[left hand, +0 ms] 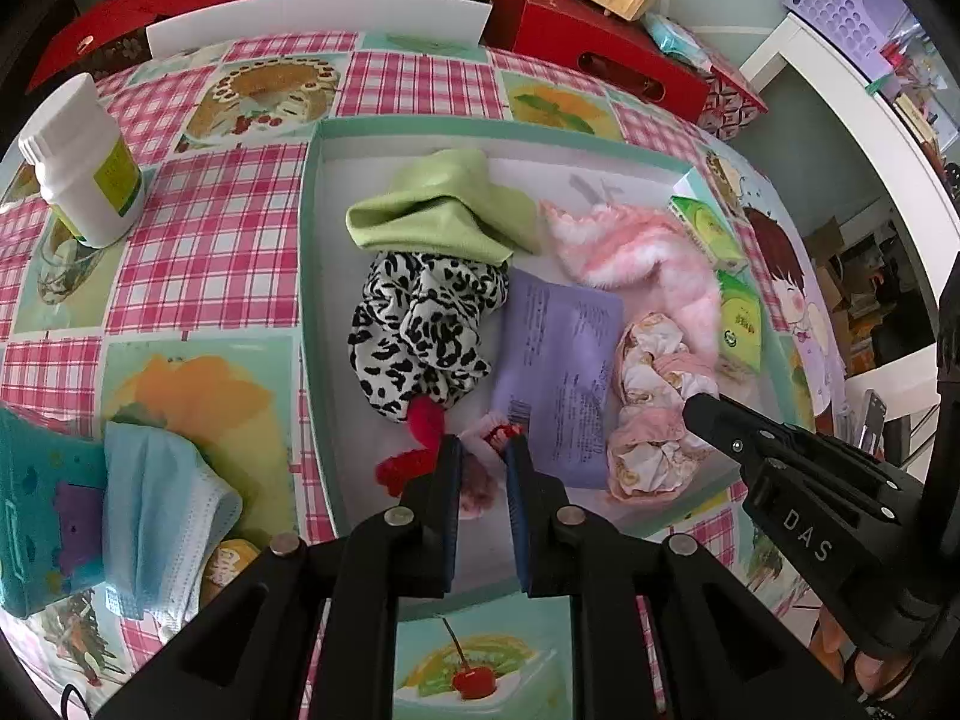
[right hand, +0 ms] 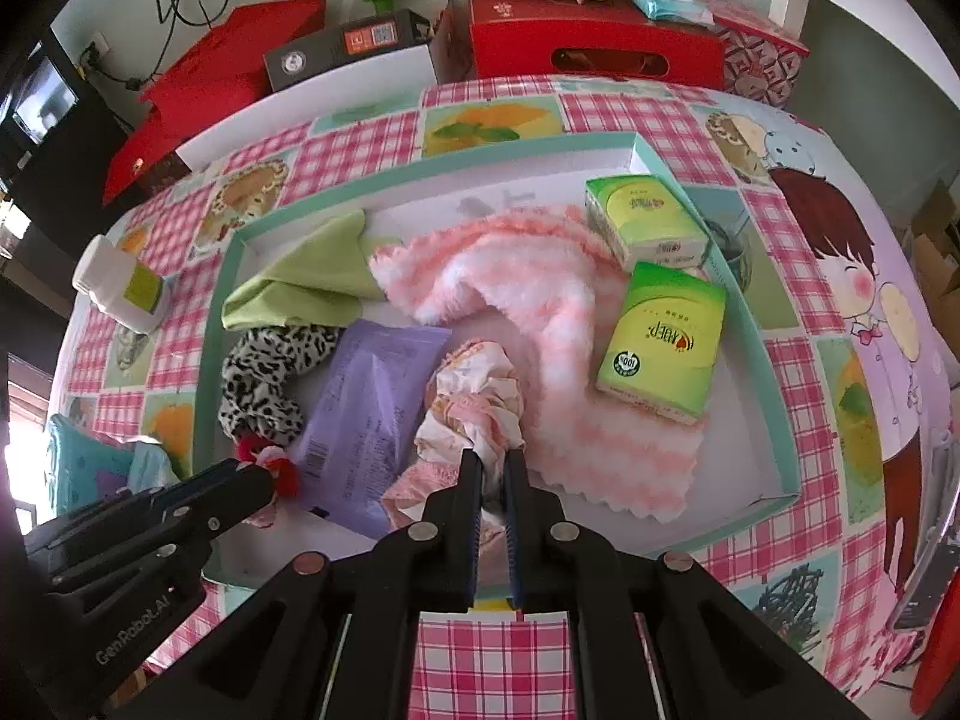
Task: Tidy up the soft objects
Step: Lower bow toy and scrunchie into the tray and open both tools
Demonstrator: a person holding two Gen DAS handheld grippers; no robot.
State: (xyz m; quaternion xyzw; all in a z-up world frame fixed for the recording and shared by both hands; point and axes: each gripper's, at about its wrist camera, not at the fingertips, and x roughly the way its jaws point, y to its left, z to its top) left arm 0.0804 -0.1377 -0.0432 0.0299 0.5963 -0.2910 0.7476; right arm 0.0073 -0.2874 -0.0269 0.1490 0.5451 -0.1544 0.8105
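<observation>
A shallow teal-rimmed white box (left hand: 312, 276) (right hand: 210, 324) holds a green cloth (left hand: 444, 210) (right hand: 306, 282), a leopard scrunchie (left hand: 420, 330) (right hand: 264, 378), a purple packet (left hand: 558, 372) (right hand: 366, 414), a fluffy pink cloth (left hand: 636, 252) (right hand: 540, 312), a pink patterned scrunchie (left hand: 648, 414) (right hand: 474, 408) and two green tissue packs (left hand: 738, 318) (right hand: 666, 336). My left gripper (left hand: 485, 450) is shut on a red-and-pink fluffy item (left hand: 420, 444) (right hand: 270, 468) at the box's near edge. My right gripper (right hand: 493, 462) is shut on the pink patterned scrunchie.
A white bottle (left hand: 84, 162) (right hand: 120, 282) stands left of the box. A blue face mask (left hand: 156, 504) and a teal pouch (left hand: 36, 510) lie at the near left. Red boxes (left hand: 600, 54) (right hand: 594, 42) line the table's far edge.
</observation>
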